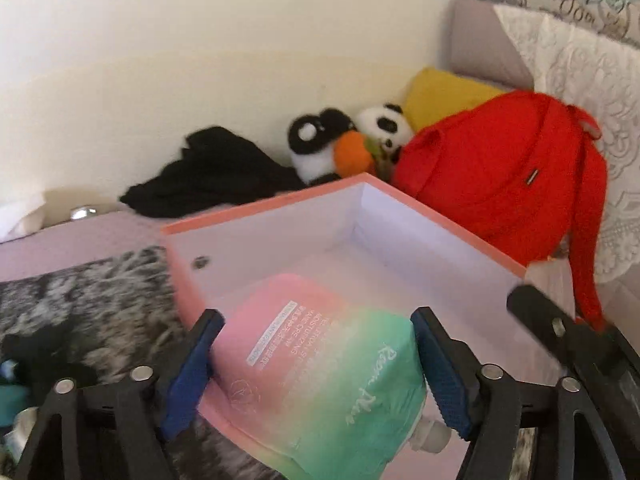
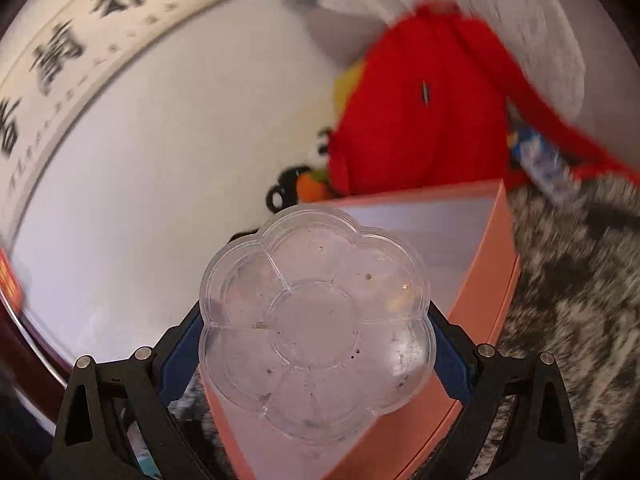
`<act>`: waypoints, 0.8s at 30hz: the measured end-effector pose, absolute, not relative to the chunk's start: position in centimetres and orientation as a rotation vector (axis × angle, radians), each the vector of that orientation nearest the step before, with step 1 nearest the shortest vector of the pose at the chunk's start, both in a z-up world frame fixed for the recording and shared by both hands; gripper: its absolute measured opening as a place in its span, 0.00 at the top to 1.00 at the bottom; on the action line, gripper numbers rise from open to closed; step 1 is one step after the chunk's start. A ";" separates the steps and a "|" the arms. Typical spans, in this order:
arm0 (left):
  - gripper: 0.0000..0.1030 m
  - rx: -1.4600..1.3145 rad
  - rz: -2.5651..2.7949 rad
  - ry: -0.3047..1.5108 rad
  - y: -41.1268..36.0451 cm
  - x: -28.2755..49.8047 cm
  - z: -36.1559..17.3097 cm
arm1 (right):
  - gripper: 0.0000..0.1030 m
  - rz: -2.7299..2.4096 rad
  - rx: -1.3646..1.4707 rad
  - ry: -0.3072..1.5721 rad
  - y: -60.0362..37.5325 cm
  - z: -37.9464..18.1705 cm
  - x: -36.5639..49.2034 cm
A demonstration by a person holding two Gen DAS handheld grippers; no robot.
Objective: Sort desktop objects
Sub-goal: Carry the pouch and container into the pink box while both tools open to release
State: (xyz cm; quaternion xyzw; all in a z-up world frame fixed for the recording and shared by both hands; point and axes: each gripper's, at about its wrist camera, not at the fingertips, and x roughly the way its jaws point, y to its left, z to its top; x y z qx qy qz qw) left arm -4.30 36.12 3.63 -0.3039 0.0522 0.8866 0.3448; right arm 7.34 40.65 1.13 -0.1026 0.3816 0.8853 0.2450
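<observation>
My left gripper (image 1: pixel 316 364) is shut on a pink-to-green hand cream pouch (image 1: pixel 320 368) with a white cap at its near end, held over the near corner of an open pink box (image 1: pixel 280 216) with a white inside. My right gripper (image 2: pixel 316 328) is shut on a clear flower-shaped plastic tray (image 2: pixel 316 320) with several small compartments, held above the same pink box (image 2: pixel 496 264). A black part of the right gripper (image 1: pixel 560 328) shows at the box's right edge in the left wrist view.
The box rests on a grey-and-white furry blanket (image 1: pixel 80 304). A red backpack (image 1: pixel 504 176) stands right behind the box. Two panda plush toys (image 1: pixel 316 148), black cloth (image 1: pixel 212 172) and a yellow cushion (image 1: pixel 444 96) lie along the white wall.
</observation>
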 end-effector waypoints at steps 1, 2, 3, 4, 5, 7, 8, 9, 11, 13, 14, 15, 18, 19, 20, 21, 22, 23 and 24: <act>0.14 -0.812 2.301 0.136 36.8 -4.6 3.2 | 0.04 2.420 -0.286 1.079 41.0 0.8 7.1; 0.05 -0.835 2.300 0.137 37.5 -4.9 2.8 | 0.03 2.423 -0.291 1.116 41.3 0.5 6.8; 0.02 -0.858 2.299 0.138 38.1 -5.1 2.4 | 0.03 2.419 -0.292 1.140 41.3 0.4 6.6; 0.01 -0.879 2.318 0.132 38.3 -5.2 2.1 | 0.00 2.410 -0.287 1.150 40.9 0.3 6.2; 0.01 -0.894 2.327 0.130 38.2 -5.2 1.7 | 0.00 2.404 -0.281 1.154 41.0 0.4 6.2; 0.01 -0.923 2.344 0.126 37.8 -5.2 0.8 | 0.00 2.429 -0.261 1.143 40.6 0.8 5.8; 0.01 -0.919 2.365 0.131 37.5 -5.1 0.6 | 0.00 2.444 -0.258 1.136 40.2 1.0 5.6; 0.01 -0.914 2.386 0.137 37.2 -4.9 0.5 | 0.00 2.456 -0.257 1.124 39.7 1.2 5.3; 0.01 -0.903 2.428 0.148 36.6 -4.6 0.2 | 0.00 2.475 -0.259 1.096 38.4 1.5 4.4; 0.01 -0.908 2.471 0.232 37.0 -4.0 -0.1 | 0.00 2.475 -0.244 1.100 37.1 2.0 4.0; 0.01 -0.902 2.489 0.297 37.3 -3.5 -0.3 | 0.00 2.471 -0.233 1.108 36.5 2.2 3.9; 0.00 -0.895 2.527 0.399 37.7 -3.0 -0.8 | 0.00 2.469 -0.222 1.119 36.4 2.5 4.3; 0.01 -0.867 2.625 0.718 38.9 -1.5 -2.3 | 0.00 2.454 -0.193 1.169 34.9 3.1 4.2; 0.01 -0.864 2.651 0.800 38.8 -1.3 -2.9 | 0.00 2.447 -0.187 1.174 34.7 3.4 4.2; 0.01 -0.854 2.676 0.866 38.6 -1.3 -3.5 | 0.00 2.440 -0.182 1.178 34.4 3.6 4.1; 0.01 -0.816 2.685 0.893 38.0 -1.3 -3.8 | 0.00 2.436 -0.177 1.181 34.4 3.6 4.2; 0.01 -0.791 2.711 0.939 37.7 -1.5 -3.8 | 0.00 2.435 -0.175 1.188 34.3 3.7 4.4; 0.01 -0.766 2.736 0.986 37.4 -1.6 -3.8 | 0.00 2.438 -0.174 1.197 34.2 3.9 4.3; 0.01 -0.715 2.776 1.057 36.9 -2.1 -3.6 | 0.00 2.441 -0.174 1.205 34.0 4.2 4.1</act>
